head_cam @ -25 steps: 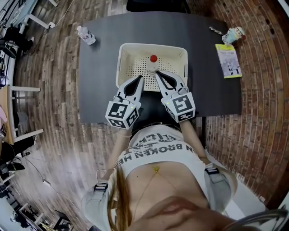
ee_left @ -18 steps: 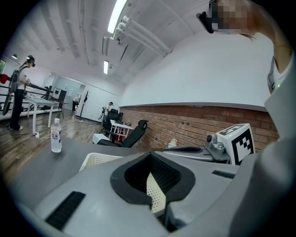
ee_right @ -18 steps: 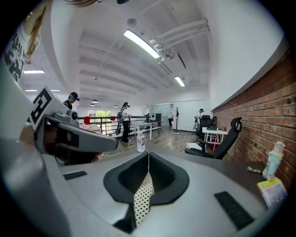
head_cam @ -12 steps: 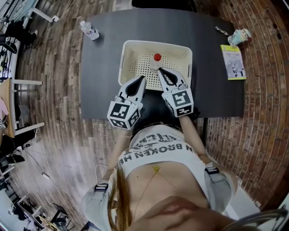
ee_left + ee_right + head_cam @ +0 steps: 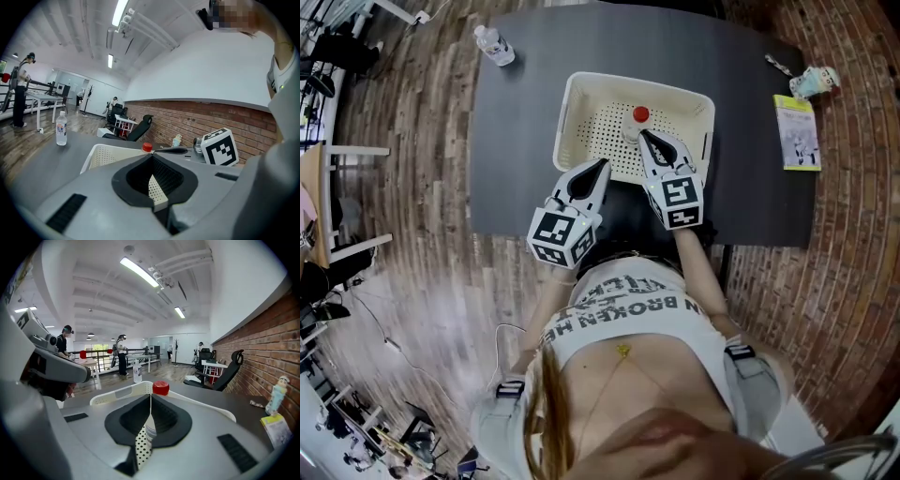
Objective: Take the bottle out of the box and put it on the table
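Red-capped bottle [image 5: 639,120]: stands upright inside the box, near its middle, at upper centre of the head view; not yet lifted.
Box [image 5: 565,122]: white perforated plastic with an open top, resting on the table at upper centre. Its walls leave the bottle reachable only from above or over a rim.
Right gripper [image 5: 643,134]: reaches over the box's near rim, with its tips just short of the bottle and aimed at it. The jaws are pressed together with nothing between them. Judged step: approach. The jaws must part before they can take the bottle's body.
Left gripper [image 5: 604,164]: tips at the box's near rim, lower left of the right gripper. Its jaws are likewise closed and empty, probably standing by or ready to steady the box.
Table [image 5: 516,141]: dark top. Bare stretches left and right of the box give room to set the bottle down.
Second bottle [image 5: 494,44]: clear, at the table's upper left corner, well apart from the box.
Booklet [image 5: 798,131] and small figure [image 5: 816,82]: at the table's right edge, away from the work.
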A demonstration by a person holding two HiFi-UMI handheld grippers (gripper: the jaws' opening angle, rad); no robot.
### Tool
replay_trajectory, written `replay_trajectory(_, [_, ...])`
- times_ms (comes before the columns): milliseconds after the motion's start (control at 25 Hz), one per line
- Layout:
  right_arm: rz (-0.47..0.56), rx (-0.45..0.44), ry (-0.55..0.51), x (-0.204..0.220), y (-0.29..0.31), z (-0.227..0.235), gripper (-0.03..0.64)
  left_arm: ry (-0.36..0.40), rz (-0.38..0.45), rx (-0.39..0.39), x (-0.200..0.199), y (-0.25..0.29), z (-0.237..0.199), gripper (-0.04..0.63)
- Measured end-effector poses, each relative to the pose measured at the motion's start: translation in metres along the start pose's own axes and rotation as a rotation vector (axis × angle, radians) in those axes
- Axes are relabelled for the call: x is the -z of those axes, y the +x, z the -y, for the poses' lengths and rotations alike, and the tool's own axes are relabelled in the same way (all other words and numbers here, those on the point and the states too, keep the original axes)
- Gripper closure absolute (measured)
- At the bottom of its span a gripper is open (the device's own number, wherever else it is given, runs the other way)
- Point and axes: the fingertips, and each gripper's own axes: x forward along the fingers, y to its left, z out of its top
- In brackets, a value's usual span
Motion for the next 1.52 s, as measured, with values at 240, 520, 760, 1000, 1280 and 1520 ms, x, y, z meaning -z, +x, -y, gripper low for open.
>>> replay_trajectory(240, [0.023, 0.026, 0.031, -0.002, 0.008, 0.009, 0.557, -0.011, -0.007, -0.016, 0.002, 0.003, -0.011, 0.591])
replay_trajectory(520, [0.006, 0.024, 0.055, 0.001, 0.025, 0.016, 0.425, -0.023, -0.019, -0.032, 0.005, 0.004, -0.020, 0.591])
replay_trajectory(760, [0.007, 0.003, 0.046, 0.001, 0.043, 0.018, 0.425, -0.033, -0.025, -0.046, 0.009, 0.002, -0.024, 0.591])
replay_trajectory(1000, [0.023, -0.001, 0.049, -0.004, 0.053, 0.019, 0.427, -0.045, -0.026, -0.067, 0.011, -0.005, -0.032, 0.591])
replay_trajectory(1280, [0.034, -0.009, 0.024, -0.004, 0.049, 0.016, 0.441, -0.045, -0.019, -0.068, 0.011, -0.010, -0.035, 0.591])
replay_trajectory(1520, [0.029, -0.014, 0.005, -0.003, 0.046, 0.013, 0.448, -0.044, -0.011, -0.061, 0.010, -0.011, -0.031, 0.591])
